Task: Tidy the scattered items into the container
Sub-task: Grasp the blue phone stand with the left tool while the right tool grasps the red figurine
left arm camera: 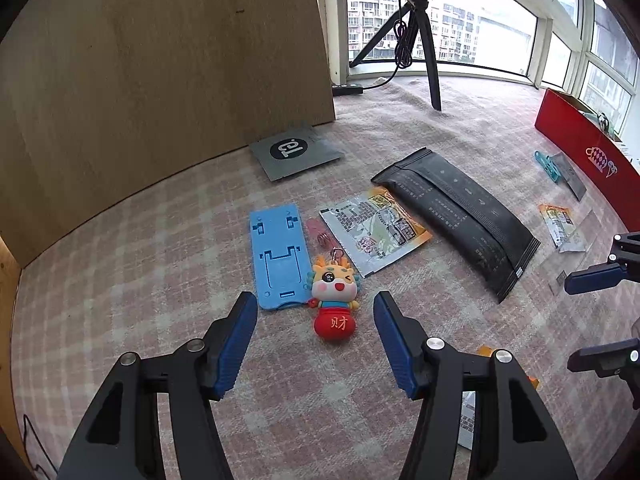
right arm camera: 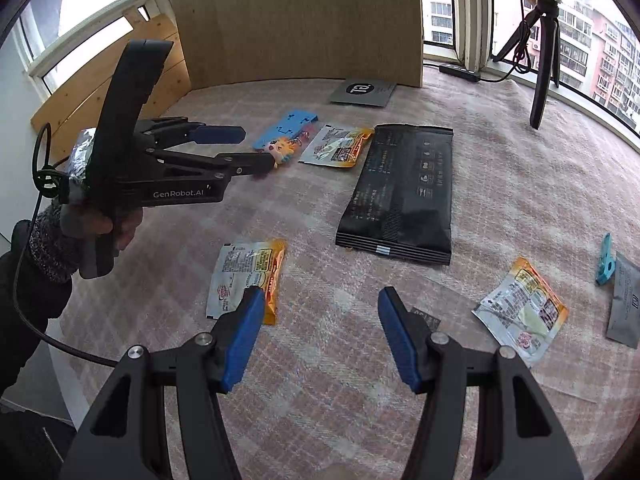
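My left gripper (left arm camera: 316,312) is open and empty, its jaws either side of a dragon keychain toy (left arm camera: 334,304) on the checked cloth. Beside the toy lie a blue phone stand (left arm camera: 278,258), a pink clip (left arm camera: 320,234), a silver snack packet (left arm camera: 374,234) and a long black pouch (left arm camera: 460,220). The red container (left arm camera: 588,152) stands at the far right. My right gripper (right arm camera: 320,312) is open and empty above the cloth, between a snack packet (right arm camera: 246,276) on its left and another (right arm camera: 524,312) on its right. The left gripper (right arm camera: 240,148) also shows in the right wrist view.
A grey square sachet (left arm camera: 296,152) lies by the wooden board (left arm camera: 160,80). A tripod (left arm camera: 420,32) with a cable stands by the window. A light-blue clip (right arm camera: 606,260) and a grey sachet (right arm camera: 626,300) lie at the right. A small dark card (right arm camera: 426,316) lies under my right finger.
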`<state>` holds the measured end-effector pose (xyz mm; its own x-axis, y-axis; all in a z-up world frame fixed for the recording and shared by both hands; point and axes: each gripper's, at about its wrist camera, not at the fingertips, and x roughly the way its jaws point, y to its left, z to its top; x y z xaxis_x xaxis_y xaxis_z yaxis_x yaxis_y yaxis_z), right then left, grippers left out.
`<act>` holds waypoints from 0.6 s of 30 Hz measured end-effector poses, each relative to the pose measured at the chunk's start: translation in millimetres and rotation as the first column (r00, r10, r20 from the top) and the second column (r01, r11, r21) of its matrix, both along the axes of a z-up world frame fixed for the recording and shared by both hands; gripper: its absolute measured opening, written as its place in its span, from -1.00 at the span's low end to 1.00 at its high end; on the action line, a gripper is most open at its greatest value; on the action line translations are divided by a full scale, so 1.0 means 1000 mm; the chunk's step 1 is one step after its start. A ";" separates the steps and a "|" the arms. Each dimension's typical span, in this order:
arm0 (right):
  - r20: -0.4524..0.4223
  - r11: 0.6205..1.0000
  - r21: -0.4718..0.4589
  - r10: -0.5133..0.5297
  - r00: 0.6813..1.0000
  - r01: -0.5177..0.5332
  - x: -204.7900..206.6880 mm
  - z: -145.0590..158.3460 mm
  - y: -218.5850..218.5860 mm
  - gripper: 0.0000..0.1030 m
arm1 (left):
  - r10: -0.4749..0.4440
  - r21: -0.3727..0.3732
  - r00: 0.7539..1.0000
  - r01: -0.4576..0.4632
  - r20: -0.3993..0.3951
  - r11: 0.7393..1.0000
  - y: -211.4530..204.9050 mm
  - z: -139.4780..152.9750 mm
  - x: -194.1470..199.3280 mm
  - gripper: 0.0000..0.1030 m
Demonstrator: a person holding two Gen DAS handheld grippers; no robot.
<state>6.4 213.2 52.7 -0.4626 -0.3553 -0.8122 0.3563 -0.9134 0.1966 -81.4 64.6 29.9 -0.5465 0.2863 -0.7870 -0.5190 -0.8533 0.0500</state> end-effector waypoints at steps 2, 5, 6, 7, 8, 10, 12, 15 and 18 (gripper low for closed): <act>-0.008 1.000 0.006 0.014 1.000 -0.014 -0.005 0.001 -0.011 0.13 | 0.013 0.028 1.000 -0.012 -0.009 1.000 -0.004 0.006 -0.002 0.12; -0.038 1.000 0.000 0.001 0.999 -0.001 -0.017 0.010 -0.016 0.13 | 0.053 0.074 0.999 -0.054 0.007 0.996 -0.016 0.011 -0.013 0.12; -0.043 1.000 -0.006 -0.009 0.999 0.009 -0.022 0.013 -0.016 0.13 | 0.067 0.073 0.998 -0.067 0.004 0.995 -0.020 0.012 -0.017 0.12; -0.039 1.000 -0.027 -0.018 0.999 0.017 -0.029 0.017 -0.015 0.13 | 0.079 0.070 0.997 -0.079 -0.001 0.994 -0.023 0.013 -0.021 0.12; -0.037 0.999 -0.041 -0.022 0.999 0.020 -0.034 0.019 -0.017 0.13 | 0.091 0.068 0.996 -0.091 -0.005 0.994 -0.027 0.014 -0.025 0.12; -0.032 0.997 -0.071 -0.030 0.999 0.028 -0.044 0.024 -0.019 0.13 | 0.102 0.060 0.995 -0.102 -0.007 0.993 -0.033 0.015 -0.033 0.11; -0.034 0.997 -0.071 -0.023 0.999 0.021 -0.055 0.026 -0.030 0.13 | 0.103 0.047 0.995 -0.103 -0.003 0.994 -0.038 0.014 -0.040 0.10; -0.028 0.998 -0.070 -0.010 1.000 0.008 -0.072 0.023 -0.053 0.13 | 0.097 0.031 0.995 -0.098 0.005 0.995 -0.044 0.012 -0.046 0.10; -0.020 0.997 -0.070 -0.026 0.999 0.024 -0.087 0.016 -0.075 0.13 | 0.088 0.030 0.996 -0.088 0.003 0.996 -0.050 0.012 -0.046 0.10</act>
<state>-80.2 138.6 68.3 -0.4888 -0.3991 -0.7757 0.3382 -0.9064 0.2532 -127.5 14.1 41.4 -0.5696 0.2606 -0.7795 -0.4415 -0.8970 0.0228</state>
